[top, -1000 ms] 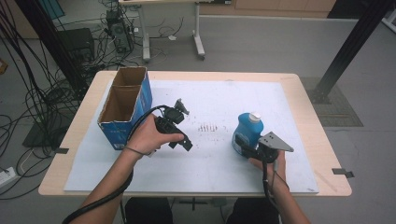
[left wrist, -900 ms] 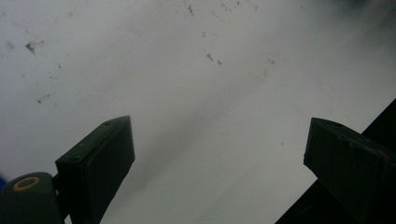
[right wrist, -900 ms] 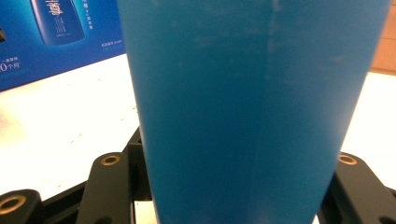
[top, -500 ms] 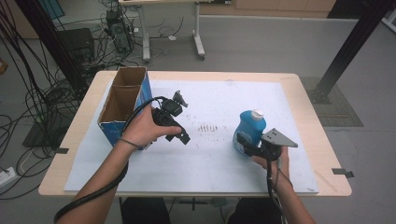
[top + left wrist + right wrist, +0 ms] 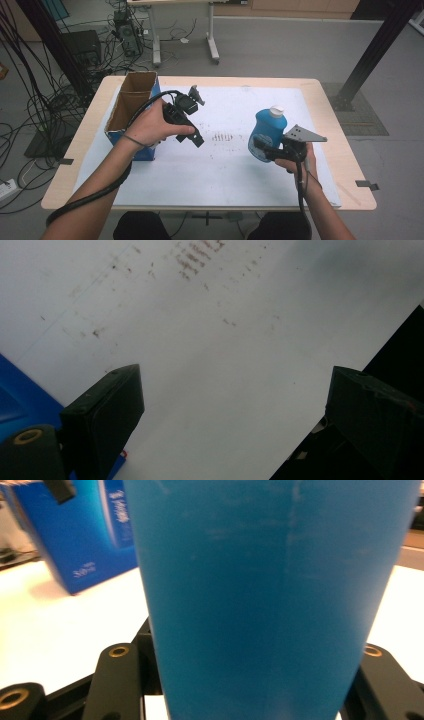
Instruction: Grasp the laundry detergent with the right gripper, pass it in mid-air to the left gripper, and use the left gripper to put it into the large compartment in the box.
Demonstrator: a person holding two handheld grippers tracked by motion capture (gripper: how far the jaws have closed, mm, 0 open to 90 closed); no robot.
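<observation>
High view, bottle [image 5: 267,131]: blue plastic, white cap, upright above the white tabletop [image 5: 220,165], clamped low on its body by the right tool [image 5: 261,148].
High view, left tool [image 5: 196,95]: empty, beside the open cardboard box [image 5: 131,100].
Left gripper view: jaws spread over the stained sheet.
Right gripper view, bottle [image 5: 270,595]: smooth, likely slippery; rigid, moderately heavy if full.

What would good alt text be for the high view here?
A person at a white-covered table holds a blue bottle with a white cap, clamped in the right gripper. The left gripper, jaws open and empty, is held beside an open blue cardboard box at the table's left.
</observation>
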